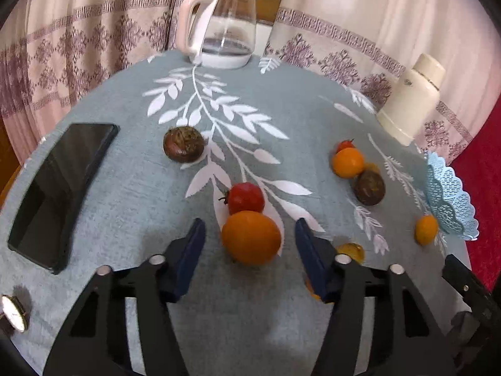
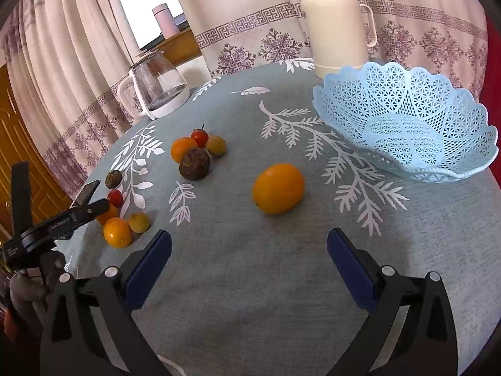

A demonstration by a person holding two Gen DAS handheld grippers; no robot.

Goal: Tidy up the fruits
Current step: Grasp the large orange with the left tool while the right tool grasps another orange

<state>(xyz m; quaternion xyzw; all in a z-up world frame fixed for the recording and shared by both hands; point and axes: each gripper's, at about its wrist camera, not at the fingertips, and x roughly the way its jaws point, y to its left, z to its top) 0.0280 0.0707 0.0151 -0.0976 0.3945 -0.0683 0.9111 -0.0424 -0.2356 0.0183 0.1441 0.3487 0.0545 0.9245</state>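
The left gripper [image 1: 250,235] hangs low over a round table [image 1: 125,188] spread with a grey-blue cloth, its blue pads [image 1: 194,244] either side of an orange fruit [image 1: 251,237] with a gap showing on both sides: the jaws are released, gripping nothing. A red tomato [image 1: 245,198] touches the far side of that fruit, and a small yellow fruit [image 1: 350,250] lies just beside the right-hand finger. The right gripper [image 2: 249,250] hangs with its jaws spread wide and empty over bare cloth; a second orange fruit [image 2: 278,188] lies alone just beyond its tips. Further off, a cluster of orange, red, yellow and dark brown fruit [image 2: 194,163] sits mid-table, and another brown fruit [image 1: 184,144] lies apart near a black phone [image 1: 62,188]. The pale blue lattice basket [image 2: 407,119] stands at the table's right edge with no fruit in it. A glass kettle [image 1: 225,31] and a cream flask [image 2: 332,22] stand at the far rim before patterned curtains; a wristwatch [image 1: 14,313] lies at the near edge
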